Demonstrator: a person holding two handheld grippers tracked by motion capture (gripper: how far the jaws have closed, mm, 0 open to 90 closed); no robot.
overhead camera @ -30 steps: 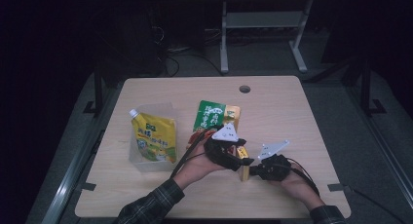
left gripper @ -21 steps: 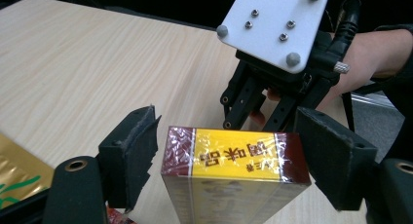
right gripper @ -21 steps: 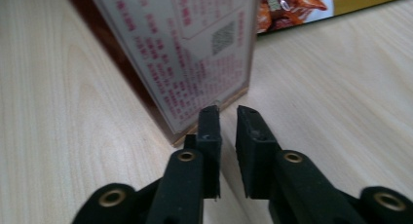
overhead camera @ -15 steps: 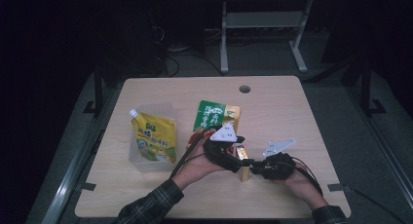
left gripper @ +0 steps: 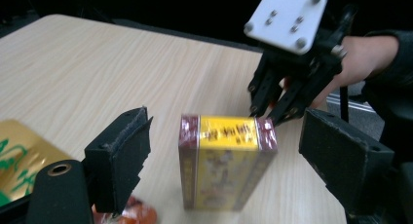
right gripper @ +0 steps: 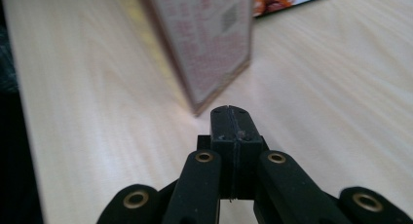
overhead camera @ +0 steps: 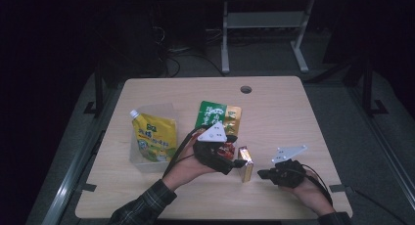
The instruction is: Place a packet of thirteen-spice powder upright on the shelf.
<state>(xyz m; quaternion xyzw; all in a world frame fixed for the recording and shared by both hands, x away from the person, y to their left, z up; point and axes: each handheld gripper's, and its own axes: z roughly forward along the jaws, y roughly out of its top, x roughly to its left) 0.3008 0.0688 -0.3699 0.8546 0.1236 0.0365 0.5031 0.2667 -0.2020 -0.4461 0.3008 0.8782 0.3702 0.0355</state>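
Left gripper (left gripper: 224, 151) stands wide, its two black pads either side of the yellow-and-maroon box (left gripper: 221, 168) and clear of both faces — nothing clamped yet. That box stands upright on the table (overhead camera: 293, 112), long axis vertical, narrow yellow top edge facing up, just in front of the left hand (overhead camera: 193, 164). From above, the box (overhead camera: 246, 164) sits between the two hands, with the left gripper (overhead camera: 235, 162) right at it and the right gripper (overhead camera: 262, 174) just off its other side. Right gripper (right gripper: 233, 118) is pressed fully together, holding nothing, its tip low on the table and pointing at the box's (right gripper: 204, 44) near bottom corner, apart from it. The left one looks nearer and already lined up across the box's narrow width, so a squeeze there seems the likely next step. Behind lie a green-and-gold snack packet (overhead camera: 218, 116) and a yellow spout pouch (overhead camera: 155, 139) in a clear tub (overhead camera: 142, 162).
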